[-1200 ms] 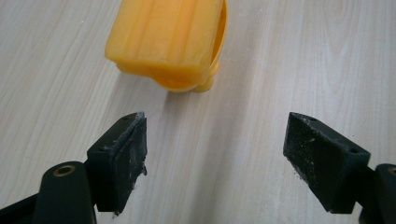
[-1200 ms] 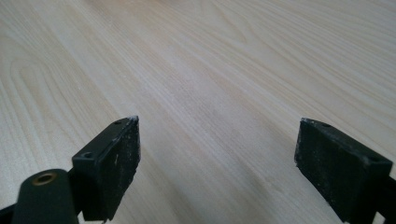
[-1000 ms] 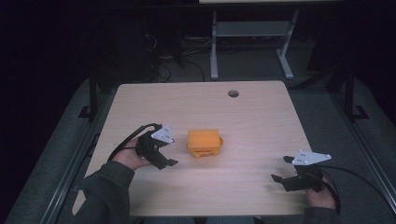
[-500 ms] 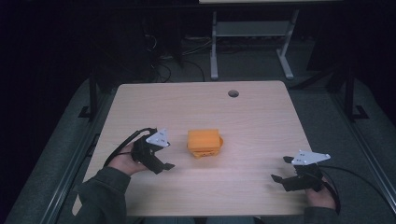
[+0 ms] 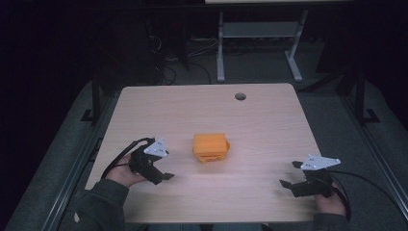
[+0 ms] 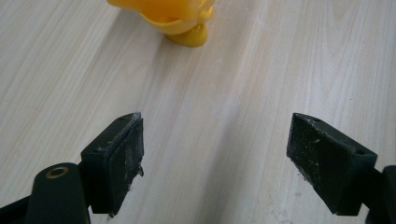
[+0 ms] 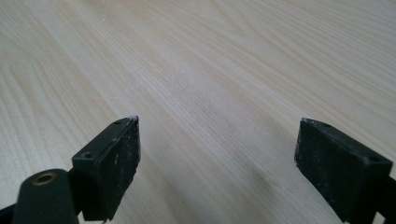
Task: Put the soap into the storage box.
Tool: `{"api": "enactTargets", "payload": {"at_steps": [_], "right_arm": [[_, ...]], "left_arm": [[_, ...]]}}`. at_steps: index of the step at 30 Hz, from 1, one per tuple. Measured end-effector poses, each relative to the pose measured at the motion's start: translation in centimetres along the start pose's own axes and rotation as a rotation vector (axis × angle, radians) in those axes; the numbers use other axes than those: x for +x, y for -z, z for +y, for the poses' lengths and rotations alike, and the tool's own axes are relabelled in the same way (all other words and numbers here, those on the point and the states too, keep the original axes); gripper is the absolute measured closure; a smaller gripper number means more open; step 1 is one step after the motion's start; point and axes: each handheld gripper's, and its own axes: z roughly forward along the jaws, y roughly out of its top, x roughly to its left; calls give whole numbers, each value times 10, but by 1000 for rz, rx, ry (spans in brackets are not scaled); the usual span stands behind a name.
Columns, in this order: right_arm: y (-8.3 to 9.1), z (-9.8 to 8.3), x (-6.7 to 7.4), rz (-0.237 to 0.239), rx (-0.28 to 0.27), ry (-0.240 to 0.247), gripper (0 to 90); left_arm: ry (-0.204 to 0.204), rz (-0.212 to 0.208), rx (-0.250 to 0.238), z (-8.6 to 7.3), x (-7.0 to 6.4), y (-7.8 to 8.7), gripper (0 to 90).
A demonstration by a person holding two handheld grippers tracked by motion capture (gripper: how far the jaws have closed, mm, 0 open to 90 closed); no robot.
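A pale wood-grain counter (image 5: 269, 120) was seen from above, with an orange block (image 5: 210, 146) lying at its centre. The left claw (image 5: 161, 176) was held lower left of the block, near but apart, its jaws spread and empty. The right claw (image 5: 287, 184) was held at the lower right, well apart, also spread and empty. In the left gripper view, the block (image 6: 168, 16) was seen at the top edge as glossy, rounded yellow-orange plastic with a lipped rim. For a sound grasp, the left claw would best be brought level to the block and closed across its flat sides, not the curved lip. The black pads (image 6: 123, 154) were scuffed and dusty.
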Motion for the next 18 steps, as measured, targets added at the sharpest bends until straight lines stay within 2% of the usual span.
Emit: {"api": "enactTargets", "payload": {"at_steps": [6,15,16,18], "right_arm": [[0,0,0,-4,4,-3,137],[-1,0,0,-5,4,-6,137],[-1,0,0,-3,6,-9,137],[-1,0,-1,-4,7,-5,137]], "left_arm": [[17,-4,-8,-7,-4,-1,180],[18,11,-16,-13,-6,1,175],[32,13,-28,-14,-7,0,175],[15,11,-10,-15,-7,1,175]]}}
